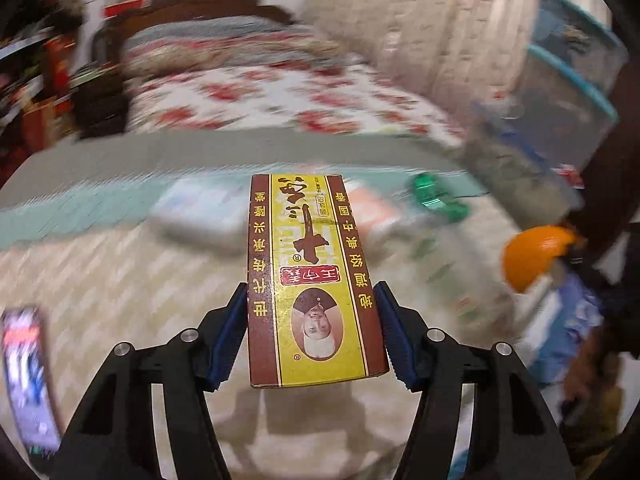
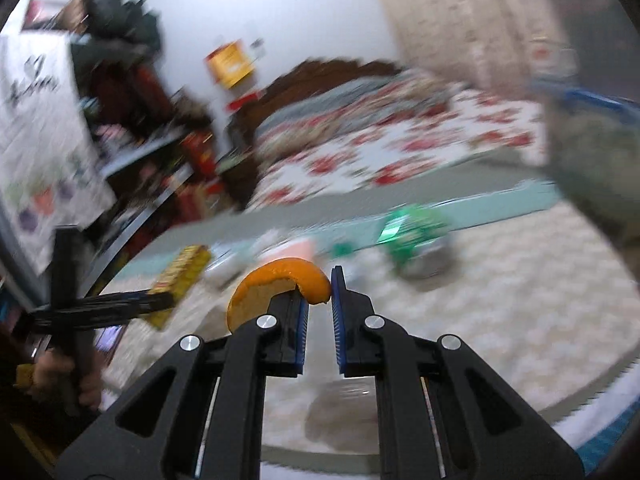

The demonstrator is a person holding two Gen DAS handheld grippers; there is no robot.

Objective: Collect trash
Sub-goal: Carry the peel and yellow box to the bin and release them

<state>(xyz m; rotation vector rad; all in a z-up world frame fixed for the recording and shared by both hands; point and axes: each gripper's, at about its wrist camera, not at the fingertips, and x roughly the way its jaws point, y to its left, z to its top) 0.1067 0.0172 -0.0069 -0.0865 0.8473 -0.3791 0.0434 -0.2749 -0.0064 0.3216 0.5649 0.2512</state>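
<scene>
You are carrying a yellow and brown drink carton [image 1: 316,280] in your left gripper [image 1: 310,308], its long axis running straight out along the fingers and away from you, the far end hanging over the patterned table top [image 1: 120,280]. The blue pads are sitting against its two long sides near the end closest to you, about half open, so the grip looks to be on the carton's narrow width. In your right gripper [image 2: 320,294] you are pinching a curl of orange peel [image 2: 276,280] at the very fingertips, jaws almost fully closed, the peel arching off to the left of the pads. The two loads are riding close together, peel just right of the carton. A crushed green-labelled bottle [image 2: 416,236] is lying further out on the table, ahead and to the right, nearer your right hand.
</scene>
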